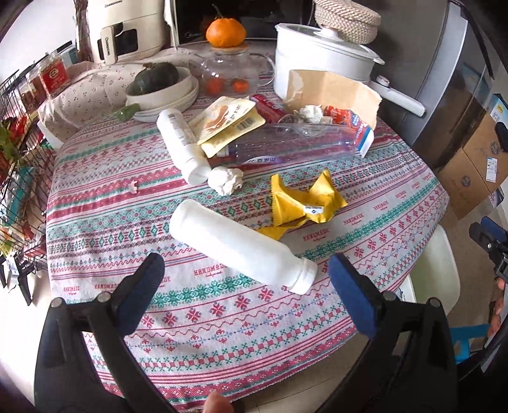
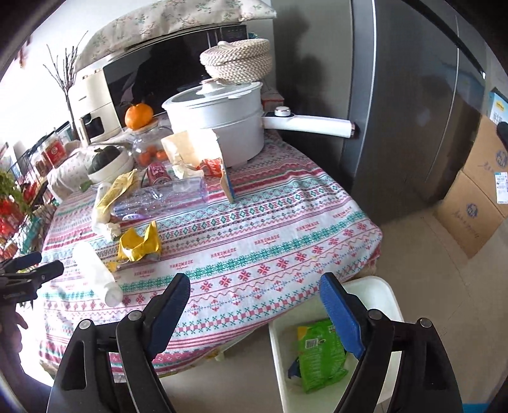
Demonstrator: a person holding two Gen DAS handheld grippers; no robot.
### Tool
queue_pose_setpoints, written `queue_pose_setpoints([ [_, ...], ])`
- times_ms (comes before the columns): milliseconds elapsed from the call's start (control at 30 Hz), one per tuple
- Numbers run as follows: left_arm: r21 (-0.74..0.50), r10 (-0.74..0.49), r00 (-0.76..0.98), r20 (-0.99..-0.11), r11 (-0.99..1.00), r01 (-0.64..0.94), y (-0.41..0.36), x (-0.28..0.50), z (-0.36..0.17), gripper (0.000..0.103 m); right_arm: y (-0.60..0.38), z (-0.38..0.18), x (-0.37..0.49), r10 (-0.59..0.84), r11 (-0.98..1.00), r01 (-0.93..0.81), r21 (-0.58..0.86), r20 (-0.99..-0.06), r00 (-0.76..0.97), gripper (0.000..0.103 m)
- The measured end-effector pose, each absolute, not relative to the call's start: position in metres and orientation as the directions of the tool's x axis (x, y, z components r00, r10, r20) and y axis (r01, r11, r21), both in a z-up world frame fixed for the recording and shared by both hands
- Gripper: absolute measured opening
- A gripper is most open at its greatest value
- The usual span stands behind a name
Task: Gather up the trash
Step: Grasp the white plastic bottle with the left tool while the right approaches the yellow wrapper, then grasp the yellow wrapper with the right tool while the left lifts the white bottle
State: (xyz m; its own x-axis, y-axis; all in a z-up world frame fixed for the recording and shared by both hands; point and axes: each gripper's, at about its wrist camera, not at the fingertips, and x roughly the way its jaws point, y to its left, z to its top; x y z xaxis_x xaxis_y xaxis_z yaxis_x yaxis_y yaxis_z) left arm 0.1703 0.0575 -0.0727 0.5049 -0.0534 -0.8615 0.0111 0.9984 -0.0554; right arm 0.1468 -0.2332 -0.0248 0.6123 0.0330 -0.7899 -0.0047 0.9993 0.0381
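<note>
While both jaws gape empty, the left gripper has a white bottle at 12 o'clock; only the right gripper view shows the bin holding a green wrapper.

The pot is standing at the far edge of the surface, with a woven basket sitting on its lid and a torn paper bag leaning just in front of it. Nearer than the pot, a clear bottle is lying on its side, then a crumpled wrapper, and nearest of all a capped bottle is lying flat. Well in front of the pot and off the surface's edge, a bin is standing on the floor with a packet lying in it.
</note>
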Motion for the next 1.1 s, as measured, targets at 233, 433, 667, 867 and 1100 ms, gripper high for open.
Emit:
queue_pose_setpoints([
  [233,-0.205,-0.124,0.377,-0.918,0.961,-0.184,0.084,0.203,-0.12,0.101,-0.213,-0.041,0.158,0.041,0.999,-0.037,0.024,-0.815,0.578,0.085],
  [433,-0.216,-0.107,0.37,-0.923,0.939,-0.267,0.079,0.219,-0.145,0.093,-0.207,-0.047,0.165,0.051,0.999,-0.037,0.036,-0.825,0.563,0.085],
  [667,-0.29,-0.168,0.346,-0.923,0.895,-0.338,0.086,0.23,-0.164,0.072,-0.196,-0.054,0.18,0.084,0.996,-0.03,0.081,-0.834,0.546,0.085],
  [867,-0.268,-0.176,0.338,-0.925,0.931,-0.247,0.086,0.224,-0.156,0.053,-0.177,-0.066,0.2,0.138,0.99,-0.049,0.132,-0.845,0.517,0.085],
  [1100,-0.243,-0.163,0.418,-0.894,0.959,-0.144,0.11,0.198,-0.121,0.052,-0.152,-0.091,0.239,0.328,0.94,-0.071,0.334,-0.826,0.459,0.085],
])
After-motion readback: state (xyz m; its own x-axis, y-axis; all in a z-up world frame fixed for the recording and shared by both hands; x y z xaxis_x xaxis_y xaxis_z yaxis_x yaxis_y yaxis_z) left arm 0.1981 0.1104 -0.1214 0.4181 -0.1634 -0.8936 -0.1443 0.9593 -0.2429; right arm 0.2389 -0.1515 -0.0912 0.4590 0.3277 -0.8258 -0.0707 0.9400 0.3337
